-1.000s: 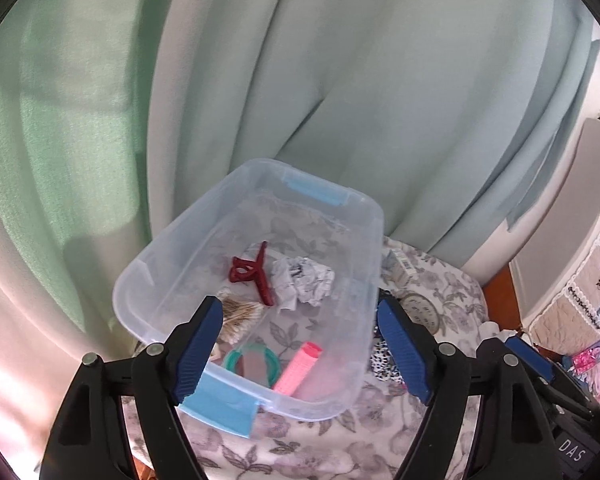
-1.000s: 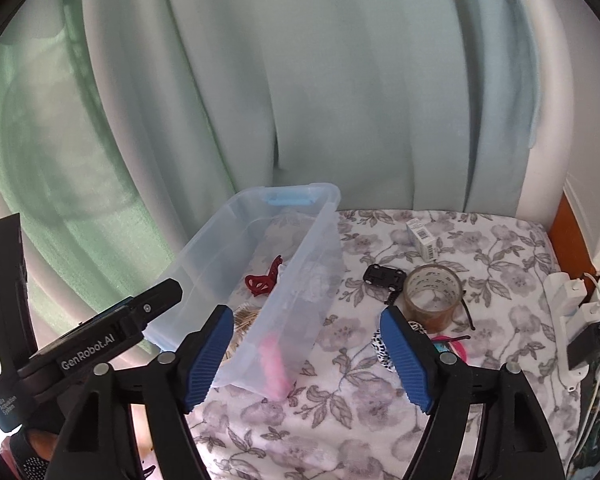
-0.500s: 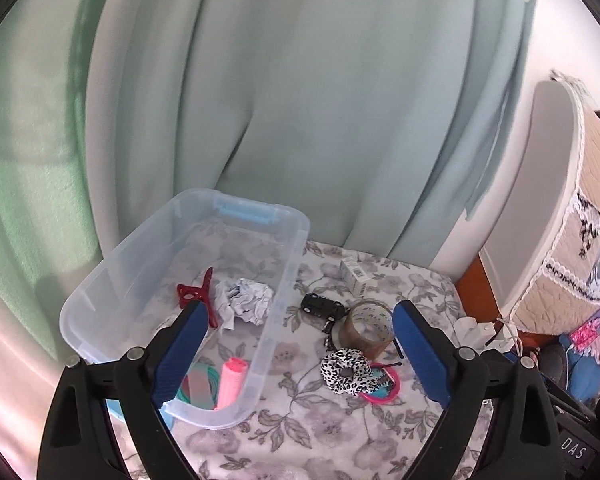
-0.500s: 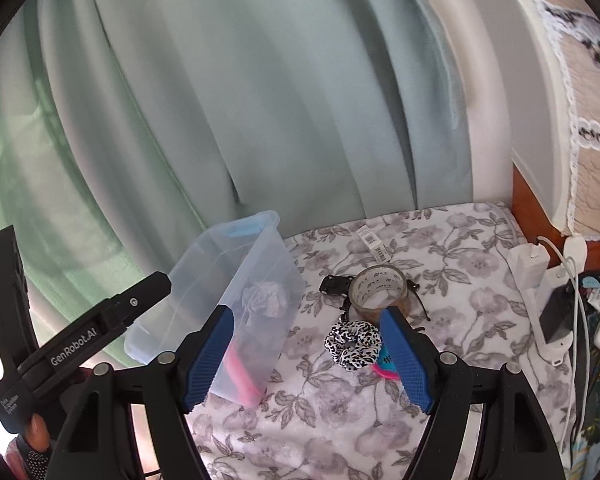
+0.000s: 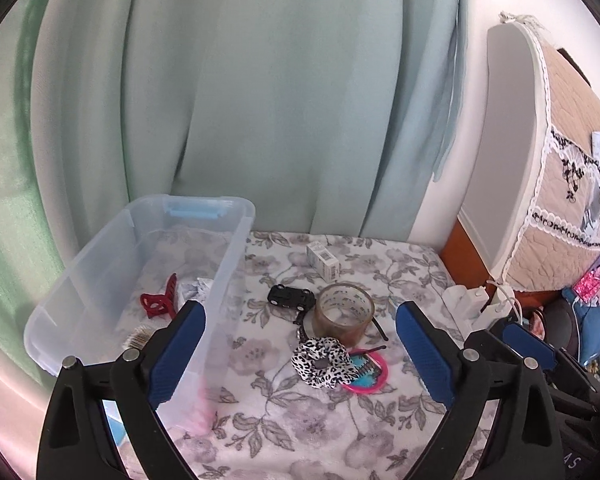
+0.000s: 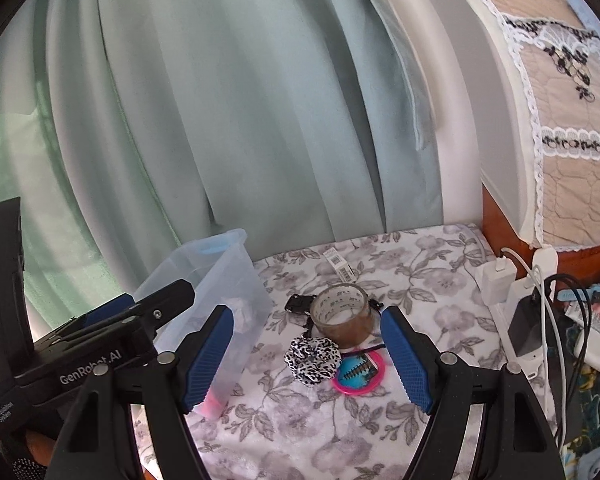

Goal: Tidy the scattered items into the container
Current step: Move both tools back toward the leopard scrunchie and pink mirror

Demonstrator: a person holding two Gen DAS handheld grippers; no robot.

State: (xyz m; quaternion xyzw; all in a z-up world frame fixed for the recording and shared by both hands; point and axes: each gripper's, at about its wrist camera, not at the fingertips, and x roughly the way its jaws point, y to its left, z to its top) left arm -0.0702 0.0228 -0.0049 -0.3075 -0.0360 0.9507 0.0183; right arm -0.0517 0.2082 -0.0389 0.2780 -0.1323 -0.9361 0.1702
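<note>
Scrunchie (image 6: 311, 360) on floral cloth between wide-open, empty right gripper (image 6: 307, 358) jaws; left gripper (image 5: 300, 364) likewise spread, empty.

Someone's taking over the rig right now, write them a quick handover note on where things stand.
Left gripper: open, empty. Right gripper: open, empty, above the loose pile.
Done: red hair claw, crumpled paper and a pink item are in the clear bin.
Left on the floral cloth: tape roll, leopard scrunchie, pink round mirror, black toy car, small box, bobby pins.
</note>
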